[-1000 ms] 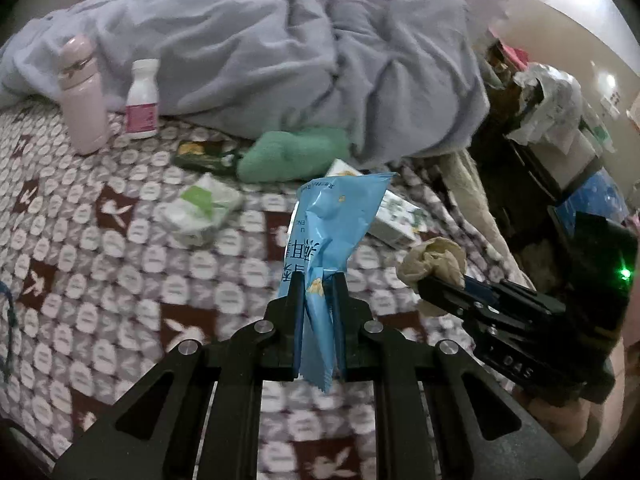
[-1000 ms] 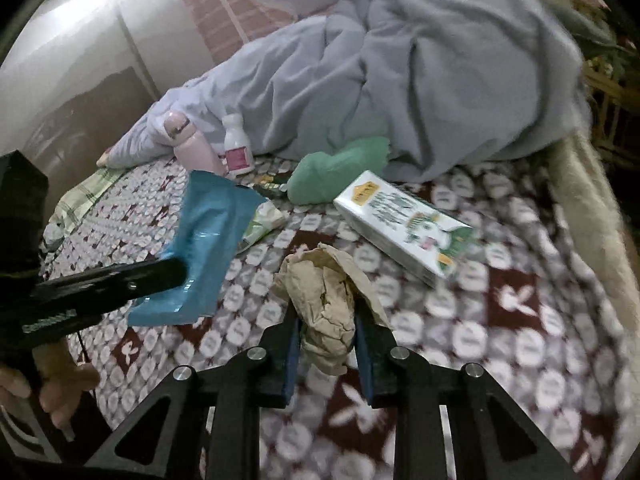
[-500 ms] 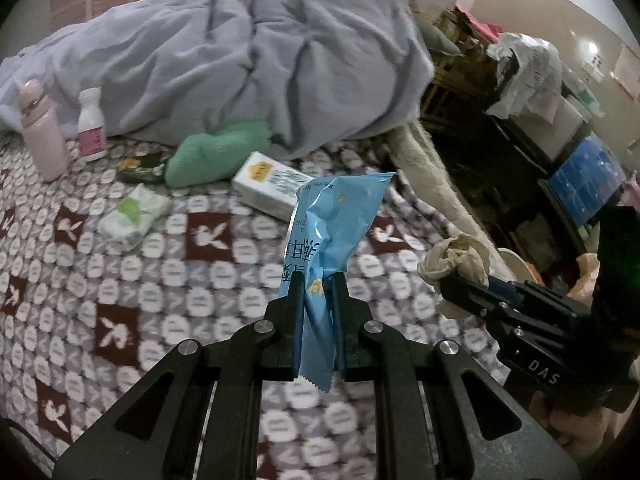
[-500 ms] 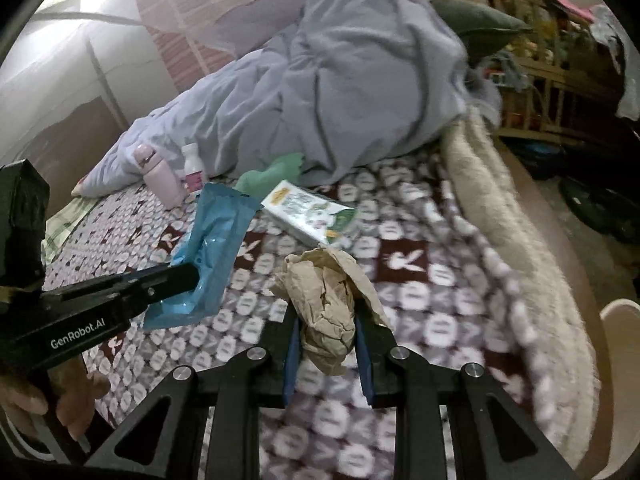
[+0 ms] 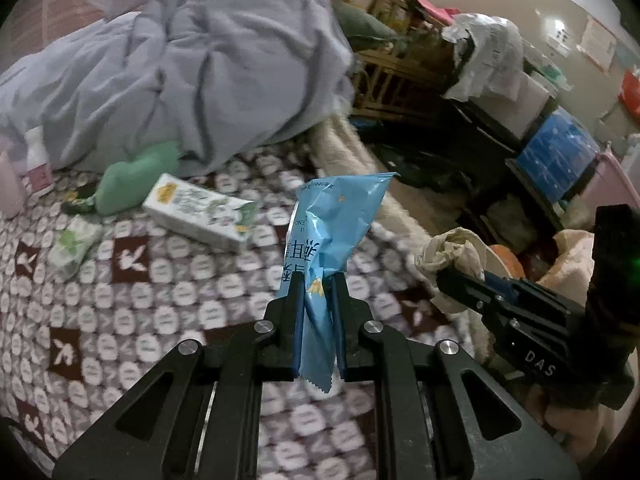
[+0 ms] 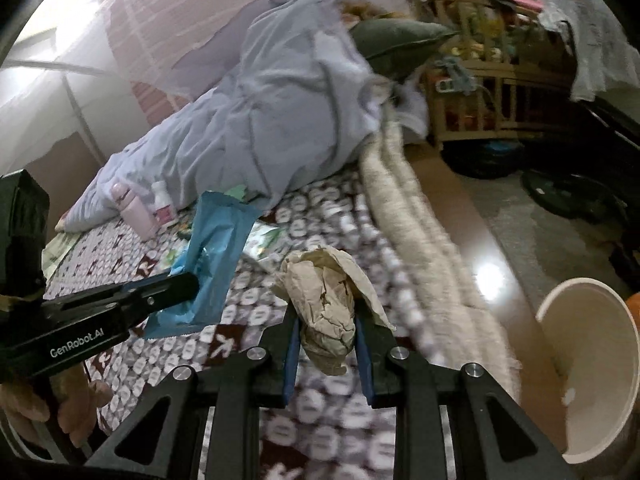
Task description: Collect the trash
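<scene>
White bin (image 6: 592,364), right view only

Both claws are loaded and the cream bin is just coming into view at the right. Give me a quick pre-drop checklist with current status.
1. Left claw shut on the crinkled blue plastic snack wrapper: ok.
2. Right claw shut on the crumpled brown paper wad: ok.
3. Round cream plastic bin open, with no lid on it: ok.
4. Either claw over the bin mouth: not ok; both are above the rabbit-print bedspread.
5. Path to the bin past the fluffy cream blanket edge: cannot tell, the frame is blurred.
6. Trash left on the bed, such as the white and green carton: not ok, uncollected.
</scene>
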A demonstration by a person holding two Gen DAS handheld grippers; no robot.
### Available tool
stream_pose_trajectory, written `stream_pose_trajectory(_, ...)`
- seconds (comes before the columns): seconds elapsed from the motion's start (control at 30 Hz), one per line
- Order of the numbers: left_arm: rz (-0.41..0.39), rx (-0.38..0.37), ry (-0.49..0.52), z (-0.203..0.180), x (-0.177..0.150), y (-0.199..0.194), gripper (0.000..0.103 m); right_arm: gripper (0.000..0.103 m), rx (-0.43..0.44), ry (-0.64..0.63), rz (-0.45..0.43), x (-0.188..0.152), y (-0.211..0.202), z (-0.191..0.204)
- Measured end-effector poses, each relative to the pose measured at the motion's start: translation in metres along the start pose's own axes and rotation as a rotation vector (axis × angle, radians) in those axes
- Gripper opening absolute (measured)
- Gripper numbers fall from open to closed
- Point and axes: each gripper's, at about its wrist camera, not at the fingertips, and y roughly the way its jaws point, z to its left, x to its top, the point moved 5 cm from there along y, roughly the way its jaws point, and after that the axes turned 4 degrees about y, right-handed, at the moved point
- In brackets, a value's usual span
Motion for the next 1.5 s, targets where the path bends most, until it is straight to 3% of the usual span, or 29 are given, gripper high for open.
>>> stream_pose_trajectory(0.7, 0.032, -0.139, 0.137, -0.108, 0.018, 0.033, 0.010, 0.023, -0.152, 0.133, -0.054, -0.004, -0.048, -0.100)
stream_pose_trajectory(1.5, 0.110, -0.310, 0.209, -0.203, 0.026, 0.078, 0.010, 0.023, -0.299, 0.276, -0.082, -0.016, -0.081, -0.190)
